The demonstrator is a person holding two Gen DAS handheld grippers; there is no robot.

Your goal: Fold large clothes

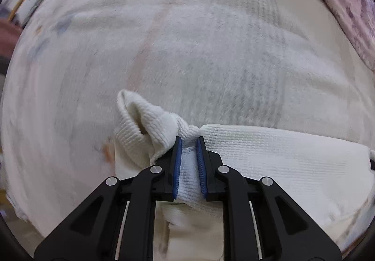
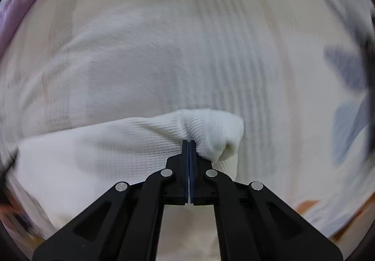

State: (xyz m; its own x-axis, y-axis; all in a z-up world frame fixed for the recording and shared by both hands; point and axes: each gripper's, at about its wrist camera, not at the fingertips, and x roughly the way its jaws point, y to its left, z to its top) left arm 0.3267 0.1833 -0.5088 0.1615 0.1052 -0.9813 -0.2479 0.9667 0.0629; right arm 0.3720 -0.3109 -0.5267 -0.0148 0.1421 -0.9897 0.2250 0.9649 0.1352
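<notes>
- White garment [image 1: 269,151]: soft knit cloth, matt, finely ribbed, waffle-like weave
- Left gripper [image 1: 189,141]: matt black plastic arms, shiny metal rivets, blue ridged rubbery pads [image 1: 178,167]
- Right gripper [image 2: 189,142]: same matt black plastic, bright metal rivets
- Bedcover [image 2: 293,38] beneath: pale printed cloth, matt, blurred
- Pinkish-purple fabric [image 1: 344,3]: soft, matt, crumpled

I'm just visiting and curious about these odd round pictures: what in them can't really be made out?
- Left wrist view: the white ribbed knit garment runs under the left tongs and off the bottom edge, so its type stays unknown.
- Right wrist view: the cream patterned bedcover is motion-blurred; its blue shapes are unreadable.
- Right tongs: cloth bunches around them, hiding how much they pinch.
</notes>
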